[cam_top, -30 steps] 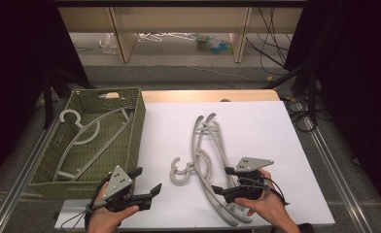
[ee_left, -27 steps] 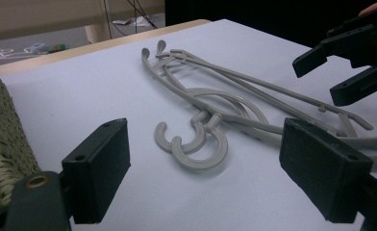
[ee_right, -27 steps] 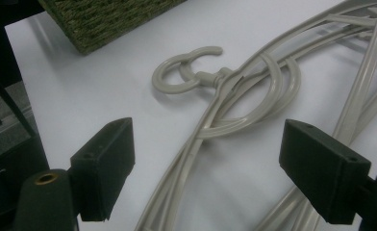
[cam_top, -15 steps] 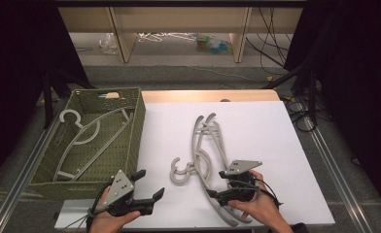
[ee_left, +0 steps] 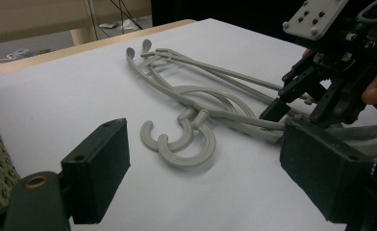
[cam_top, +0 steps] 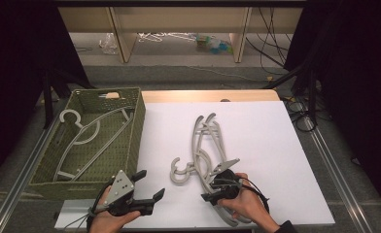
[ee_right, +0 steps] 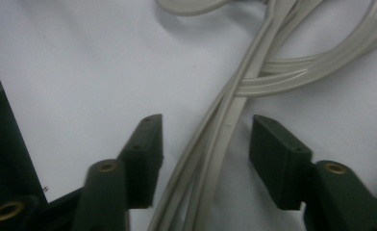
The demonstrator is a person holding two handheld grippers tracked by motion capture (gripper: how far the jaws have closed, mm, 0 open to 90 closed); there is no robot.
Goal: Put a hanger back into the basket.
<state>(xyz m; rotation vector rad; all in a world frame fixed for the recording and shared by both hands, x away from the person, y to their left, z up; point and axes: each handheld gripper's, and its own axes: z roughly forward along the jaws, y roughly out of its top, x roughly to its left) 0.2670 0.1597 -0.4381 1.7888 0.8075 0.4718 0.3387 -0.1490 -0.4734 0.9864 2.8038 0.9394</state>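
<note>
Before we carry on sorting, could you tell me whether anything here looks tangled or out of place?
Yes: the grey hangers on the white sheet lie crossed and interlocked, hooks overlapping, unlike the hanger lying flat in the green basket.

Soft overhead light brightens the white surface point(cam_top: 256, 131) against dark surroundings, shadows stay faint beneath the hangers point(ee_left: 186, 139), and both tool views look grainy and blurred up close.

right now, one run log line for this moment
right gripper: jaws closing around hanger arms, not yet pressing | left gripper: open, idle | basket: one hanger inside
</note>
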